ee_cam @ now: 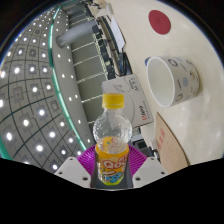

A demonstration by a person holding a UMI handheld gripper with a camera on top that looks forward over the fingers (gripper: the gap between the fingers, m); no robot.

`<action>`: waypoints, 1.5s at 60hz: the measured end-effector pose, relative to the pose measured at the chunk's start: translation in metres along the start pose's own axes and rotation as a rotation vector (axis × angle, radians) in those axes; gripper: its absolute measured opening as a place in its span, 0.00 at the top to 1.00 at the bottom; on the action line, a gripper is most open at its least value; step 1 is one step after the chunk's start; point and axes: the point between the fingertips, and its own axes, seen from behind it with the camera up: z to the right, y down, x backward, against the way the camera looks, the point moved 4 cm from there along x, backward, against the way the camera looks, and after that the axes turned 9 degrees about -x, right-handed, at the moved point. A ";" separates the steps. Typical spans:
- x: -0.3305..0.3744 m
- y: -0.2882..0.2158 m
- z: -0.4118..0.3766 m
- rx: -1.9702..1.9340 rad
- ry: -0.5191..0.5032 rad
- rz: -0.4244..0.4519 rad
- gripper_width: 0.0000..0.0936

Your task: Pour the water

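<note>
Fingers (110, 170) pinch capped bottle (111, 140); yellow cap (115, 99) on blocks pouring, paper cup (172, 80) may tip.

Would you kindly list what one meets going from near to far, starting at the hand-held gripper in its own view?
Hand-held gripper, shut on the bottle → bottle with yellow cap → paper cup lying tilted on the table → red circle on the table beyond.

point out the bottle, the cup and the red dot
bottle (112, 142), gripper view, on its clear body
cup (176, 82), gripper view, on its outer wall
red dot (160, 19), gripper view, on its middle
</note>
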 end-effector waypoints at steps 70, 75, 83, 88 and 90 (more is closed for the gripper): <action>0.043 -0.216 -0.115 1.755 0.395 0.066 0.56; 0.049 -0.246 -0.092 1.837 0.437 0.021 0.56; 0.056 -0.276 -0.053 1.834 0.473 -0.061 0.56; 0.058 -0.288 -0.031 1.821 0.486 -0.102 0.56; 0.062 -0.290 -0.023 1.821 0.492 -0.113 0.55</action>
